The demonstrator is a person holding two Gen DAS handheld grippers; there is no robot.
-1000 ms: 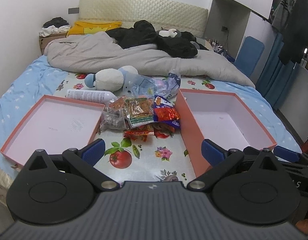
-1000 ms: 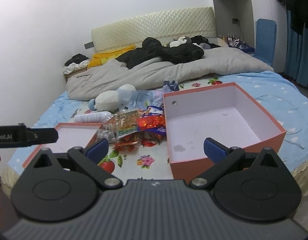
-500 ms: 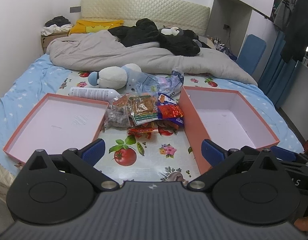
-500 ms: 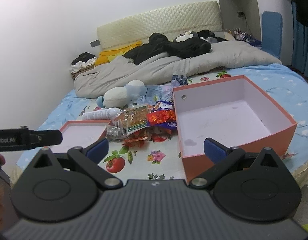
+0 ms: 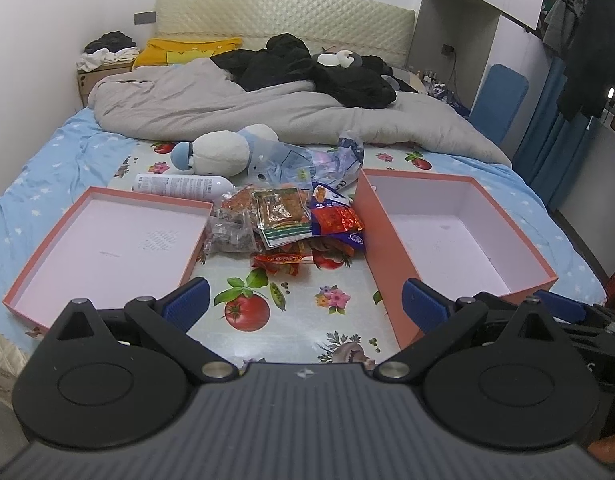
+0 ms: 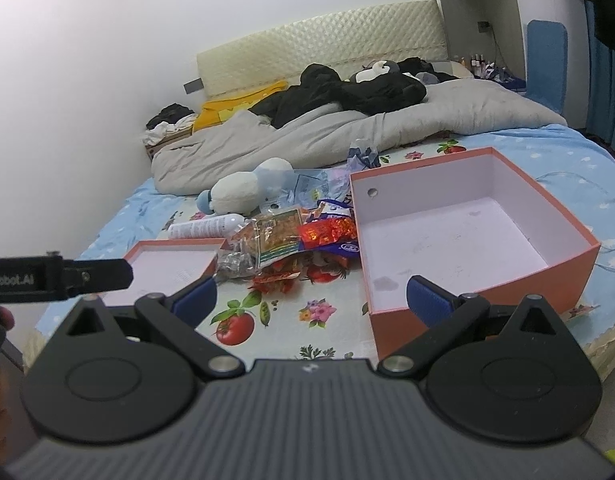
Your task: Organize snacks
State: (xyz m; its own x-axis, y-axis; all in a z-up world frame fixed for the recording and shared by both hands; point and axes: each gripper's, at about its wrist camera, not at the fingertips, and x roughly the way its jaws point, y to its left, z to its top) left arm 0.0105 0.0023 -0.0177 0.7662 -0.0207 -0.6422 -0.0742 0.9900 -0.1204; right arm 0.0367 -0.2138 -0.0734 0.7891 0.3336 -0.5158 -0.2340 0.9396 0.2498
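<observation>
A heap of snack packets point(image 5: 291, 224) point(image 6: 295, 240) lies on a fruit-print mat in the middle of the bed. Left of the heap sits a shallow orange lid point(image 5: 107, 244) point(image 6: 175, 260), white inside. To its right stands a deep orange box point(image 5: 451, 232) point(image 6: 467, 236), with nothing in it. My left gripper point(image 5: 305, 306) hangs open over the mat's near edge, well short of the heap. My right gripper point(image 6: 311, 300) is also open with nothing between its fingers, in front of the deep box's near left corner.
Behind the heap lie a white bottle point(image 5: 179, 186), a plush toy point(image 5: 223, 154) and a crumpled clear bag point(image 5: 307, 160). A grey duvet point(image 5: 235, 108) and dark clothes cover the far half of the bed. The left gripper's body point(image 6: 59, 280) juts in from the right view's left edge.
Both grippers have drawn back and risen a little, so the boxes and snack heap look smaller and farther. Neither gripper has taken hold of anything.
</observation>
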